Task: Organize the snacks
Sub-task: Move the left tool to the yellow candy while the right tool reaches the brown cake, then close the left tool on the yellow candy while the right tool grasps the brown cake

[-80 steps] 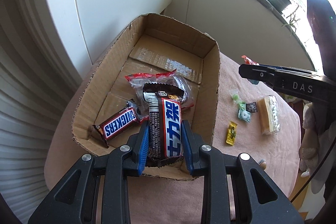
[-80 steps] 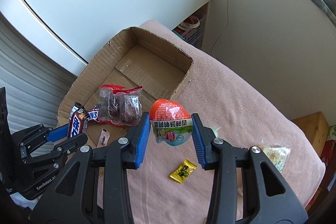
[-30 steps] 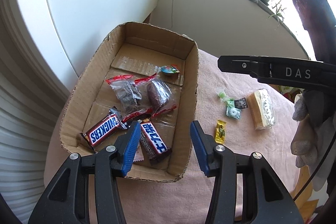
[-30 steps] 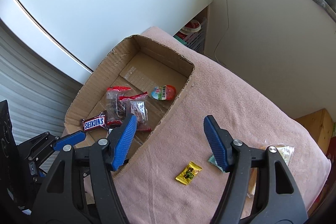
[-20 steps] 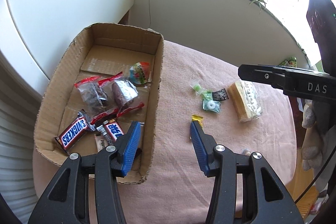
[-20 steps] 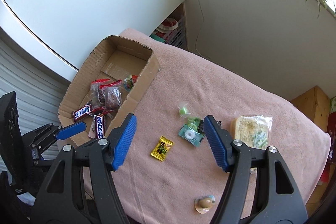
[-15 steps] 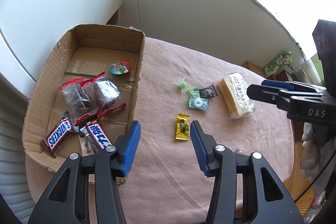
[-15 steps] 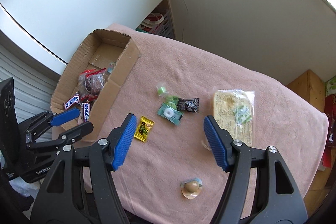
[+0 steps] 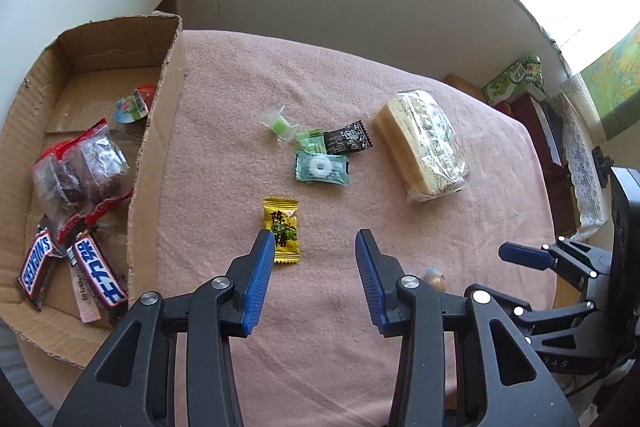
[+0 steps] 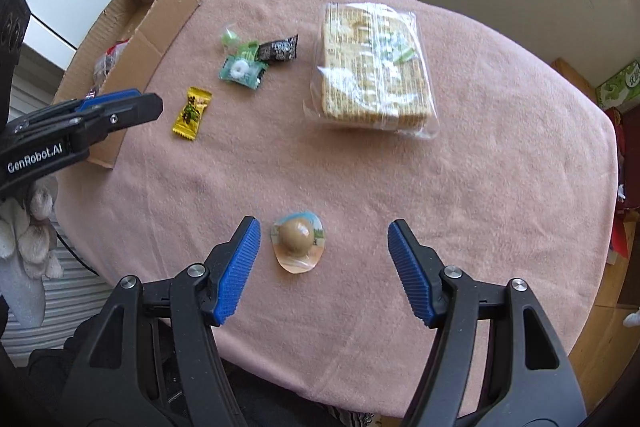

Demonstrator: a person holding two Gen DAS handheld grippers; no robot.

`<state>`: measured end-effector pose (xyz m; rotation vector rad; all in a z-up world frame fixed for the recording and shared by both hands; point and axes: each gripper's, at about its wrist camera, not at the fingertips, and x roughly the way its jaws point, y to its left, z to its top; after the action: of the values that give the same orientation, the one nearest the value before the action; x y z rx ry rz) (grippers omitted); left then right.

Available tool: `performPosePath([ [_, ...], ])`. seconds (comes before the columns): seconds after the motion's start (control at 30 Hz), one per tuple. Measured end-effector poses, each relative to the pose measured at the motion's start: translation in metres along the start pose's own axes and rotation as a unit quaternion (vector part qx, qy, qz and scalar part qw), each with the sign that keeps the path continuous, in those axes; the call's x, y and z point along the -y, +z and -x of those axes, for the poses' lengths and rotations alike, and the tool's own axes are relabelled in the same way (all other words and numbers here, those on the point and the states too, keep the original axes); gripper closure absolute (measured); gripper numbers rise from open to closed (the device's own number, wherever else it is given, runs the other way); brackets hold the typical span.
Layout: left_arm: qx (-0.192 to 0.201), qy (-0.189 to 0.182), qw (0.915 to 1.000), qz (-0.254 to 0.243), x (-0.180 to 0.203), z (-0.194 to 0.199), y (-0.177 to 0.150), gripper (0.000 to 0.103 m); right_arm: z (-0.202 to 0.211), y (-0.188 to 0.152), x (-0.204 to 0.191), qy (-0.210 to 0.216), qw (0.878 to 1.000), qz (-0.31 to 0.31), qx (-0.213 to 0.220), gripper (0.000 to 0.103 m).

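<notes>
Left wrist view: left gripper [image 9: 315, 242] at lower centre, jaws closing with nothing between them; yellow candy [image 9: 281, 229] lies just beside its left pad. Mint packets [image 9: 322, 167] and wrapped cake [image 9: 425, 144] lie higher on the pink cloth [image 9: 224, 131]; cardboard box [image 9: 154, 147] with snacks fills the left edge. Right wrist view: right gripper [image 10: 324, 233] spread wide, empty, straddling a round sweet [image 10: 297, 241] at lower centre.

Two steep downward wrist views, sharing the pink tablecloth [image 9: 224, 99] snacks.
</notes>
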<state>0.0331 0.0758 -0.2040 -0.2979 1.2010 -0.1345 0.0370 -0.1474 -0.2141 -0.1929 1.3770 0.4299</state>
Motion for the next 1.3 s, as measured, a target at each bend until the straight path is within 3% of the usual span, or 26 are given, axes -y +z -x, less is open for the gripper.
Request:
performPosePath([
  [0.2, -0.028, 0.021, 0.9994, 0.003, 0.001, -0.028, 0.004, 0.063, -0.02, -0.019, 0.008, 0.012, 0.999, -0.023, -0.02, 0.034],
  [0.33, -0.037, 0.033, 0.9987, 0.001, 0.002, -0.04, 0.003, 0.063, -0.028, -0.025, 0.014, 0.023, 0.999, -0.036, -0.032, 0.047],
  [0.7, -0.049, 0.042, 0.9979, 0.001, 0.001, -0.057, 0.004, 0.063, -0.044, -0.014, -0.004, 0.03, 0.999, -0.022, -0.035, 0.048],
  [0.83, -0.05, 0.046, 0.9977, -0.002, 0.006, -0.062, 0.004, 0.063, -0.054, -0.01, -0.01, 0.024, 0.999, -0.017, -0.045, 0.058],
  [1.03, -0.045, 0.054, 0.9975, -0.008, 0.009, -0.066, 0.006, 0.068, -0.06, -0.012, -0.013, 0.02, 0.999, -0.013, -0.048, 0.058],
  [1.17, -0.039, 0.068, 0.9966, -0.026, 0.015, -0.069, 0.005, 0.078, -0.066, -0.018, -0.022, 0.017, 0.999, -0.008, -0.047, 0.058],
  [1.3, -0.033, 0.058, 0.9977, -0.012, 0.014, -0.07, 0.004, 0.081, -0.07, -0.01, -0.022, 0.006, 0.999, 0.001, -0.048, 0.067],
])
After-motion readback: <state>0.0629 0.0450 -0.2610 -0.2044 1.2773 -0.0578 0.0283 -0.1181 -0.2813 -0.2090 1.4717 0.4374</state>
